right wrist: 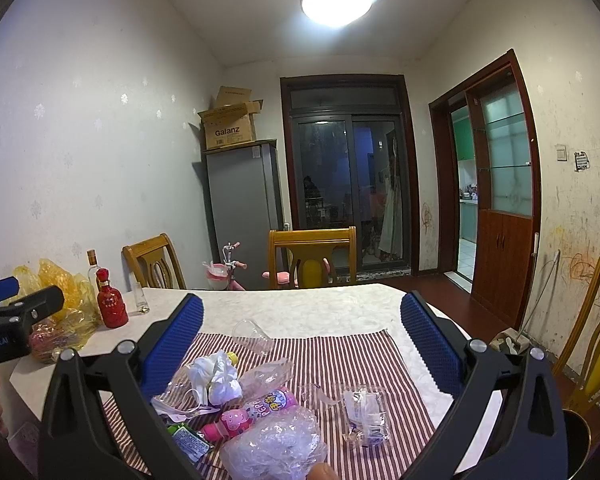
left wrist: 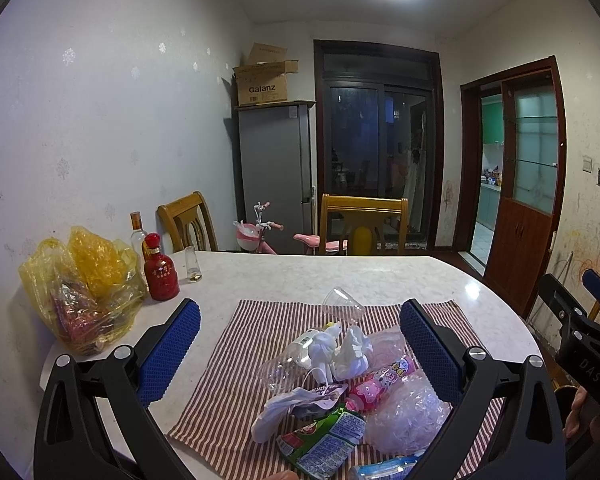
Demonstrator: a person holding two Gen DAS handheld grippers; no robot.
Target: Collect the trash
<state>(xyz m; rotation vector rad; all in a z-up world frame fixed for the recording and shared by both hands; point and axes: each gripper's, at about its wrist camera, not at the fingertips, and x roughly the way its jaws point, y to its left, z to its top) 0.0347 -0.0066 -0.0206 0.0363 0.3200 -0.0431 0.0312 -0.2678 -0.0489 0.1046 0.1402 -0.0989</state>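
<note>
Lying heaped on the striped cloth, crumpled wrappers sit between both grippers' spread fingers.

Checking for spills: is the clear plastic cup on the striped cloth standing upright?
No, the clear plastic cup lies on its side on the striped cloth.

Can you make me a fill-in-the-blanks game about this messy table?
1. The trash lies on a cloth with red and white ____.
2. The clear plastic cup lies on its ____.
3. The red bottle stands beside a ____ plastic bag.
4. Both the left gripper and the right gripper are ____.

Missing words: stripes; side; yellow; open
</note>
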